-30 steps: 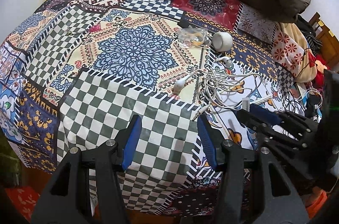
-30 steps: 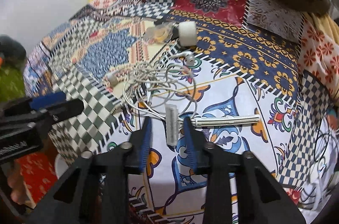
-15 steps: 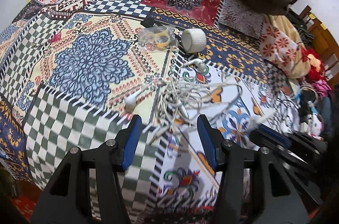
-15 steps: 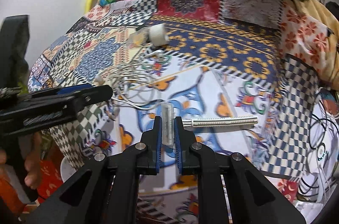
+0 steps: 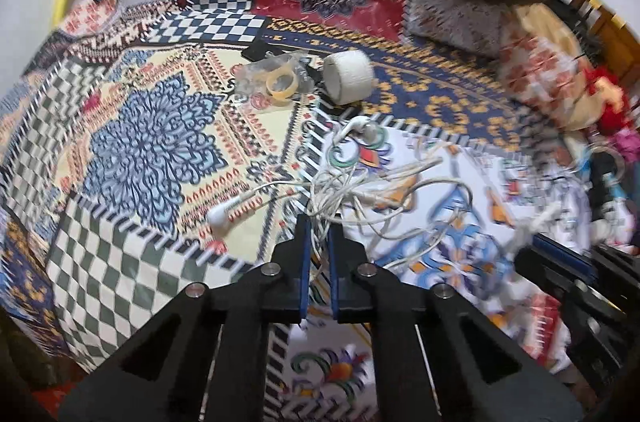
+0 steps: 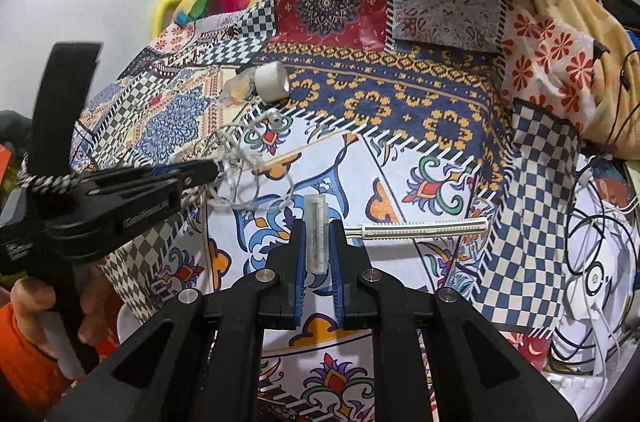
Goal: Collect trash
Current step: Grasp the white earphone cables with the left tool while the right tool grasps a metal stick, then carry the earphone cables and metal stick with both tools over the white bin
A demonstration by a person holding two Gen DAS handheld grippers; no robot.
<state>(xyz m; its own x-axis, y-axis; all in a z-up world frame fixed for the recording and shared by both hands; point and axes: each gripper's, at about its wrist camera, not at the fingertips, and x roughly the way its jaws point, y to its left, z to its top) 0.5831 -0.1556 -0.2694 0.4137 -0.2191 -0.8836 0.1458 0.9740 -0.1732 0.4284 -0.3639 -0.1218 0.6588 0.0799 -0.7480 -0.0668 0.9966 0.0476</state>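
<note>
My left claw (image 5: 318, 246) is matt black plastic with blue pads. It pinches smooth white earphone wires (image 5: 360, 182). My right claw (image 6: 316, 250) holds a clear shiny plastic cap (image 6: 316, 230). The blanket (image 6: 400, 150) is soft printed cloth.

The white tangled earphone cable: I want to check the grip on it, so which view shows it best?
The left wrist view: the white tangled earphone cable spreads across the quilt, a strand between the left gripper jaws. The right wrist view shows it smaller, partly behind that gripper.

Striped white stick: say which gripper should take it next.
Right, probably. The right gripper sits just beside the striped white stick, though it is shut on a clear cap. The left gripper is farther off, clamped on the earphone cable.
</note>
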